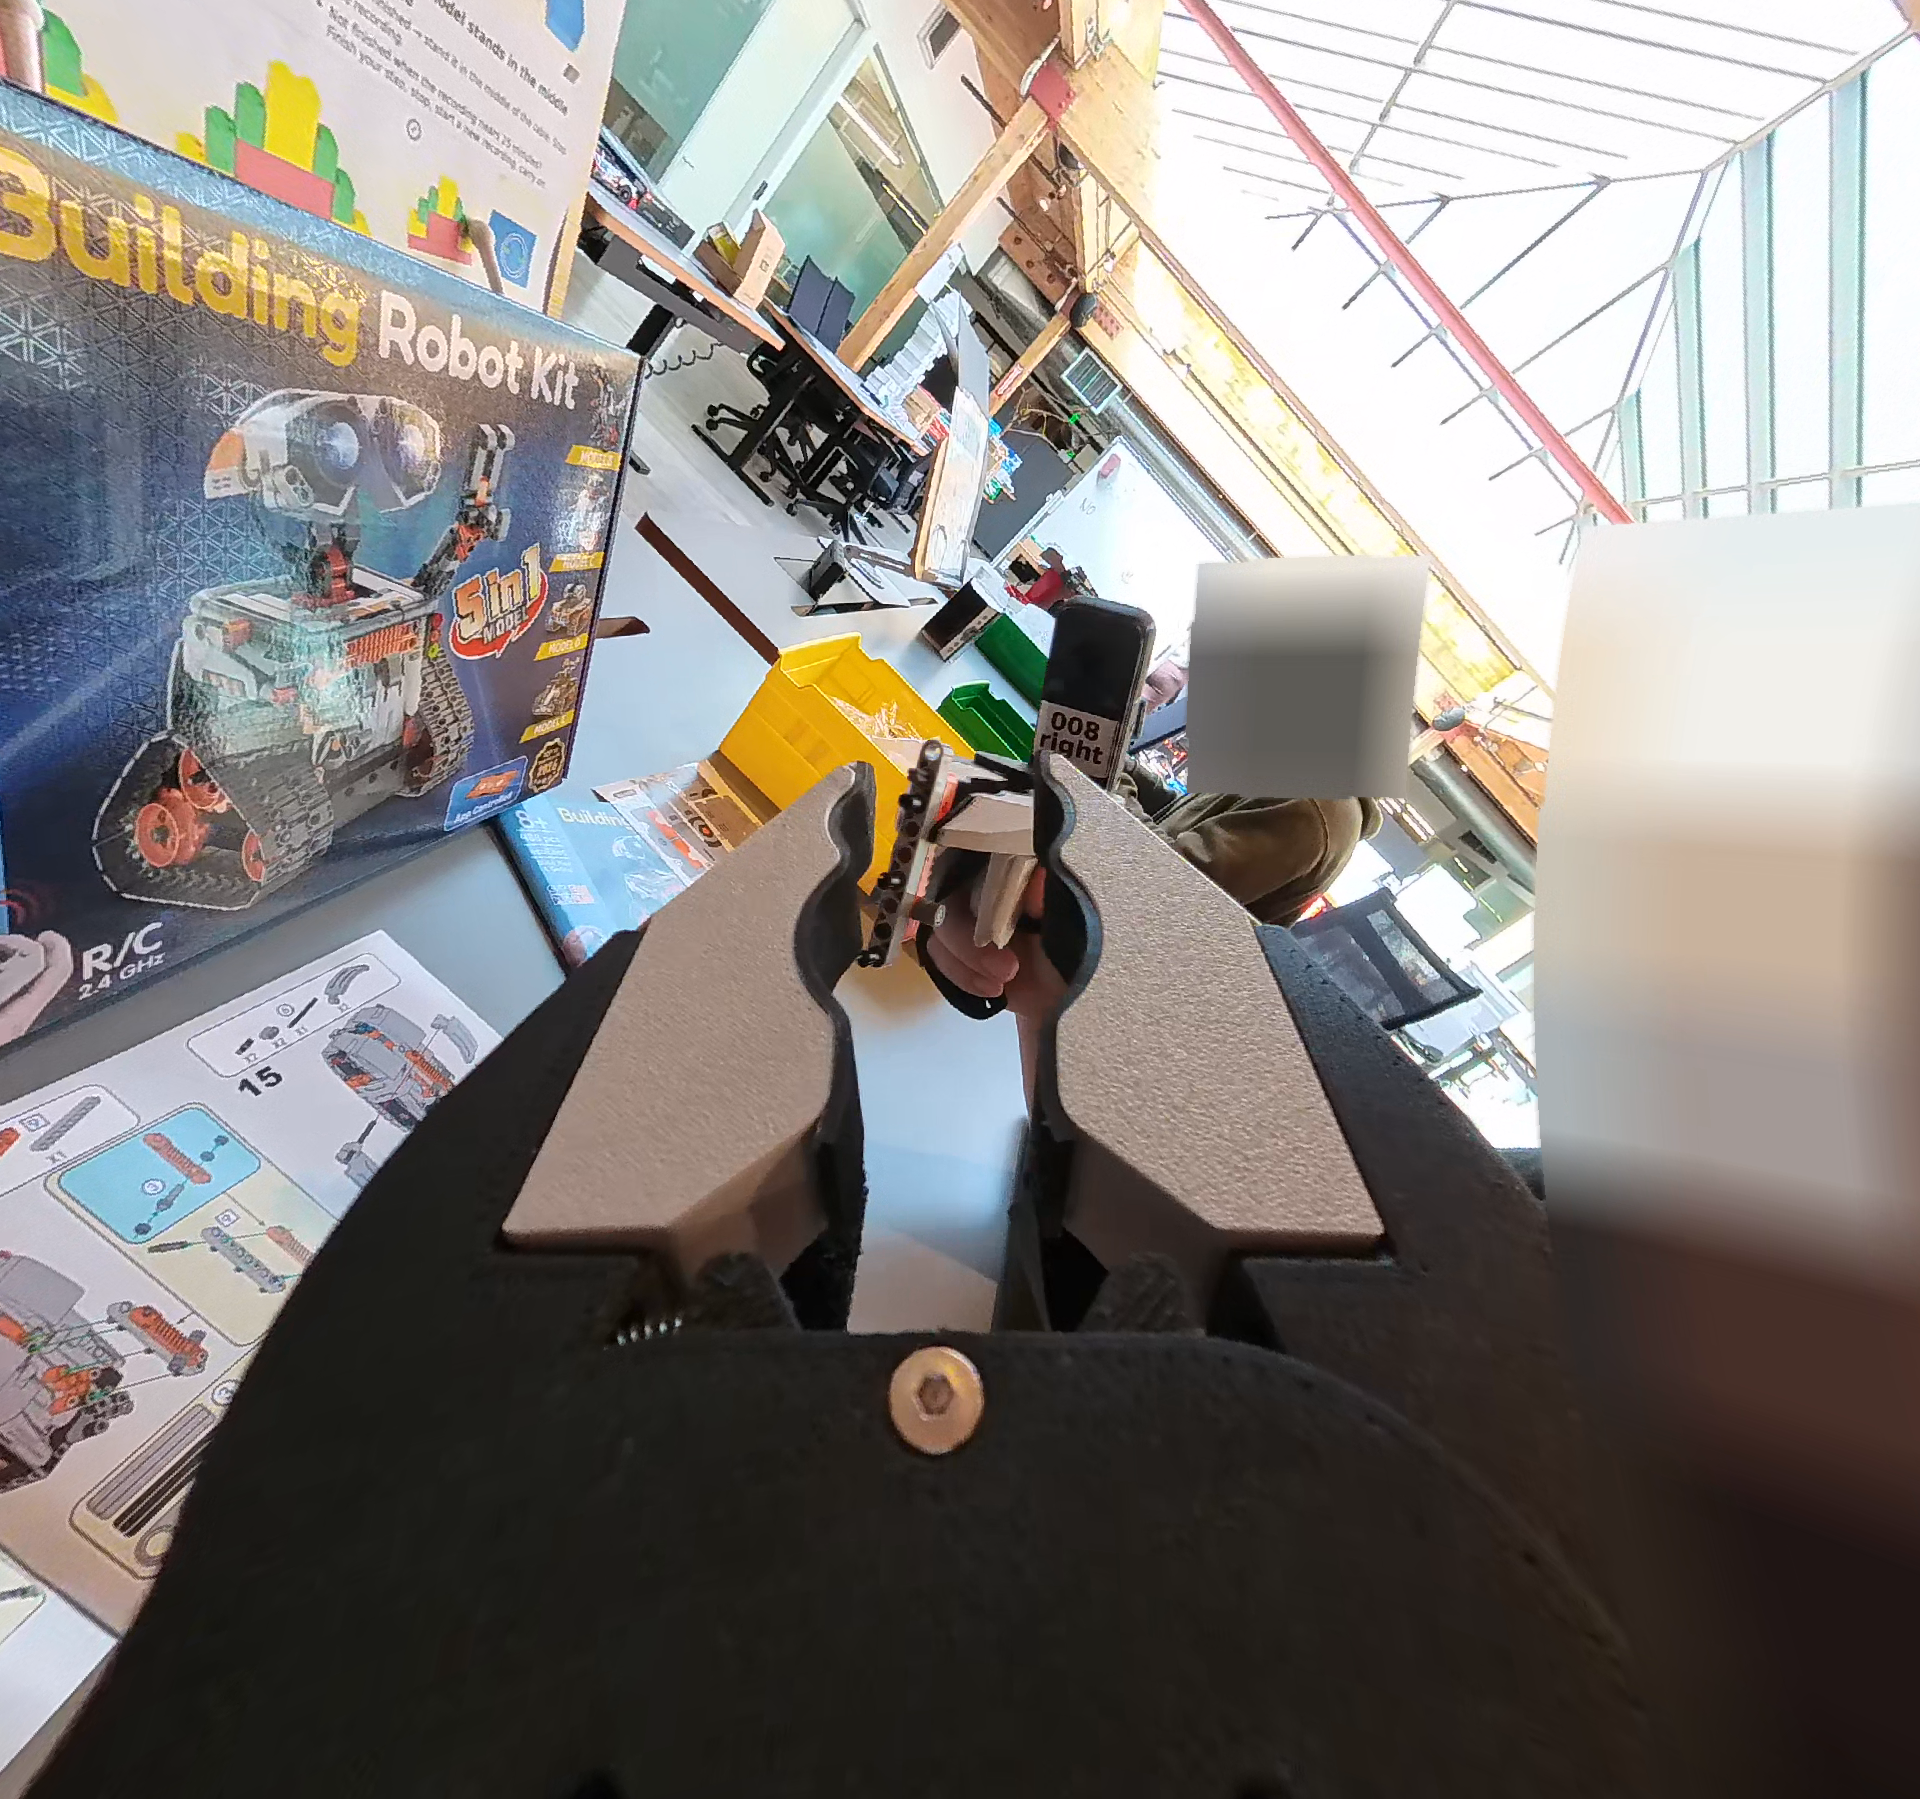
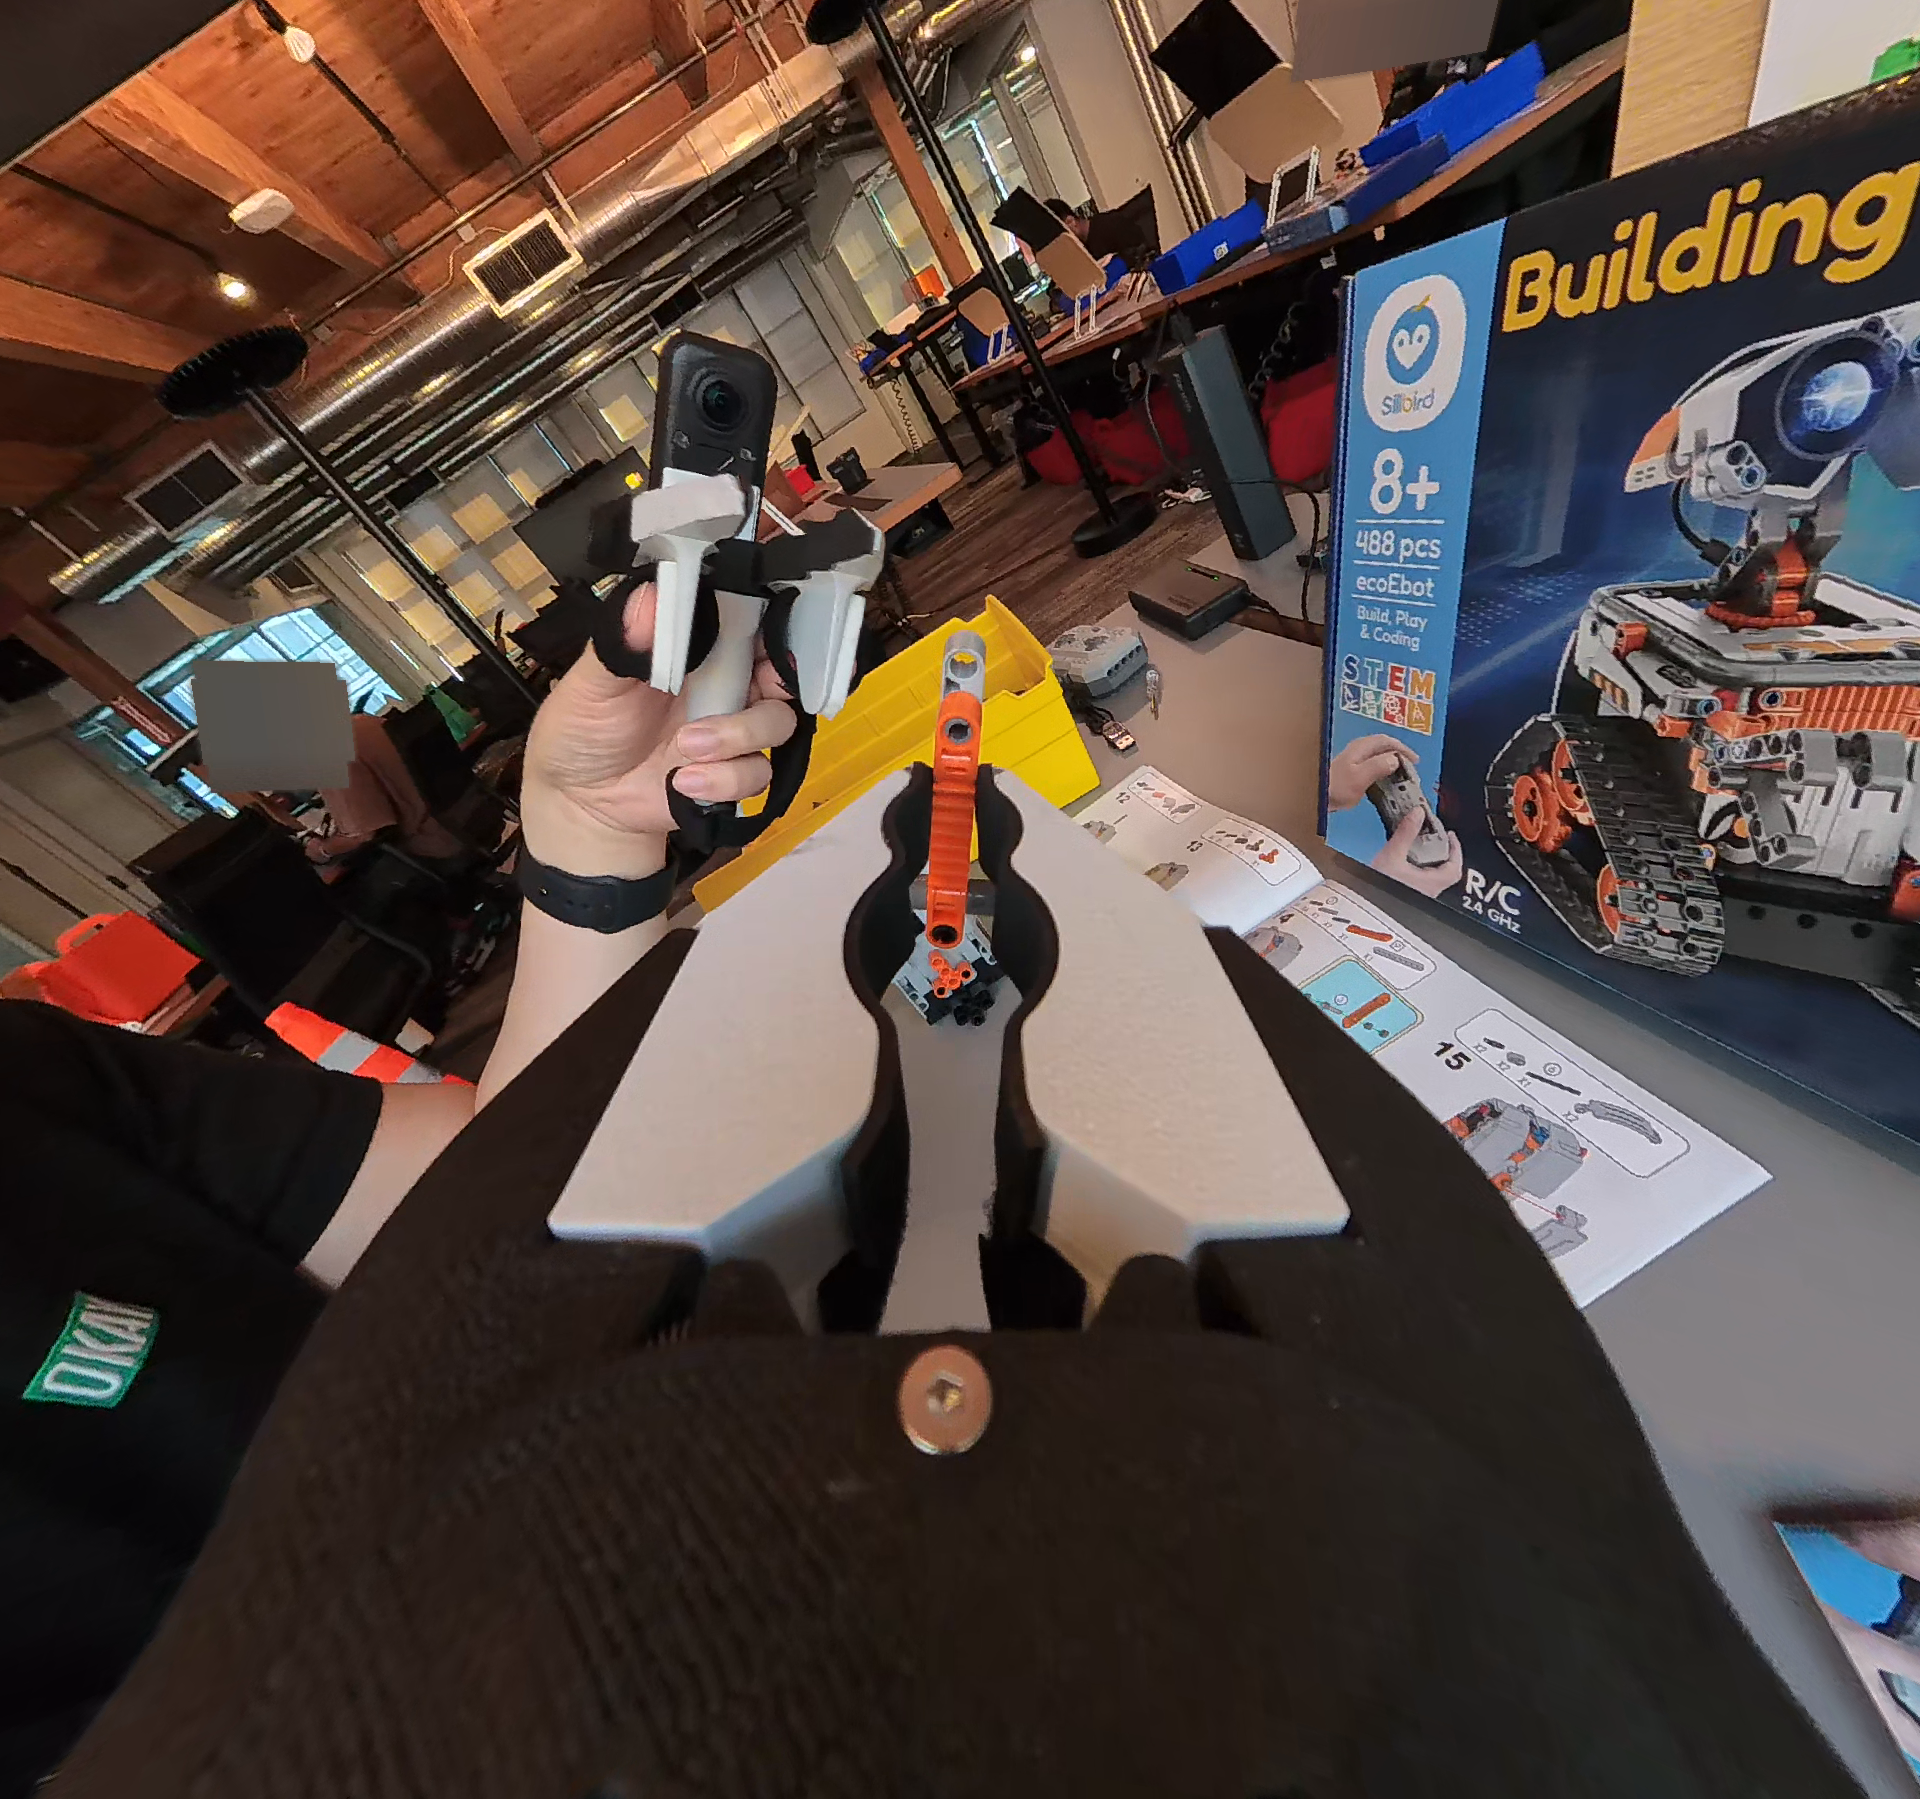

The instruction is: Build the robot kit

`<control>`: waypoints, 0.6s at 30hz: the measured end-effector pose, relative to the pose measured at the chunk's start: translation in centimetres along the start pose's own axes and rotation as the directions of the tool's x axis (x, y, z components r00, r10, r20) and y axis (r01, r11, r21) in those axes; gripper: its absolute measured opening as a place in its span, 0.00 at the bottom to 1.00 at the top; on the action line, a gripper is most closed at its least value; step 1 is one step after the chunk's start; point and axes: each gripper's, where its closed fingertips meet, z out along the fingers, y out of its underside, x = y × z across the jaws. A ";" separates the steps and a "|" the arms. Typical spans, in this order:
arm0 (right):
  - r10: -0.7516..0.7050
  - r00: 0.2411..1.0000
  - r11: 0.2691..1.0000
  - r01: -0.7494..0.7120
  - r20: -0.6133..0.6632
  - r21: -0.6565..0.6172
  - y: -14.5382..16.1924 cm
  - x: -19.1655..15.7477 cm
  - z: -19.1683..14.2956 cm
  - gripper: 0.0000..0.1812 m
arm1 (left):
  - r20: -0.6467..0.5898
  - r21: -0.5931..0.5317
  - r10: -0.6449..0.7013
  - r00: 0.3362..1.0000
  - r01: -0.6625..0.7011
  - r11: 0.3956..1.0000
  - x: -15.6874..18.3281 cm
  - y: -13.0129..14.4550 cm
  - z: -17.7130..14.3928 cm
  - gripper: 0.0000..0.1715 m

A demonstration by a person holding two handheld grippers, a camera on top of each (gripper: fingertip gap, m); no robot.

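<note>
Two grippers over a grey table (image 2: pixel 1714 1386). Left gripper (image 1: pixel 948 799): fingers released, spread apart, nothing between them, aimed at 12 o'clock toward the right gripper (image 1: pixel 987 840). Same left gripper (image 2: pixel 753 669) at 10 o'clock in the right wrist view, held in a hand (image 2: pixel 623 741) with a black wristband (image 2: pixel 597 892), white fingers (image 2: pixel 675 606) parted, camera (image 2: pixel 717 409) on top. Right gripper (image 2: pixel 951 799): fingers clenched on an orange beam (image 2: pixel 954 814), upright, grey link (image 2: pixel 961 653) on its upper end, raised above the table and just beside the left gripper's tips. Same beam (image 1: pixel 902 856) at 12 o'clock in the left wrist view, seen edge-on between the left fingertips but apart from them. Small grey part (image 2: pixel 951 986) with orange and black pins at 6 o'clock of the beam; joined to it or not, cannot tell. Yellow bin (image 2: pixel 997 700) beyond the beam at 12 o'clock. Kit box (image 2: pixel 1662 606) standing at 3 o'clock, open manual (image 2: pixel 1455 1022) flat before it at 4 o'clock. Green bins (image 1: pixel 987 710) at 1 o'clock of the yellow bin in the left wrist view.
</note>
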 end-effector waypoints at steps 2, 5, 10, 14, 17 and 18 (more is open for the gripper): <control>-0.002 1.000 1.000 0.002 0.004 0.003 -0.1 -0.1 0.0 0.03 | 0.002 0.000 0.000 1.000 0.000 1.000 0.0 0.0 0.0 0.16; -0.005 1.000 1.000 0.005 0.008 0.002 0.0 -0.2 0.0 0.03 | 0.003 0.001 0.001 1.000 -0.001 1.000 0.0 0.0 0.0 0.16; -0.005 1.000 1.000 0.005 0.026 0.011 -0.2 -0.6 0.0 0.03 | 0.006 -0.004 0.005 1.000 -0.005 1.000 0.0 0.0 0.1 0.16; -0.005 1.000 1.000 0.005 0.028 0.011 -0.2 -0.7 0.0 0.03 | 0.004 -0.004 0.004 1.000 -0.004 1.000 0.0 0.0 0.0 0.16; -0.002 1.000 1.000 0.002 0.031 0.010 -0.2 -0.7 0.0 0.03 | 0.005 -0.003 0.003 1.000 -0.003 1.000 0.0 0.0 0.0 0.16; -0.002 0.999 1.000 0.002 0.033 0.009 -0.2 -0.8 0.1 0.03 | 0.005 -0.004 0.002 1.000 -0.002 1.000 -0.1 0.0 0.0 0.15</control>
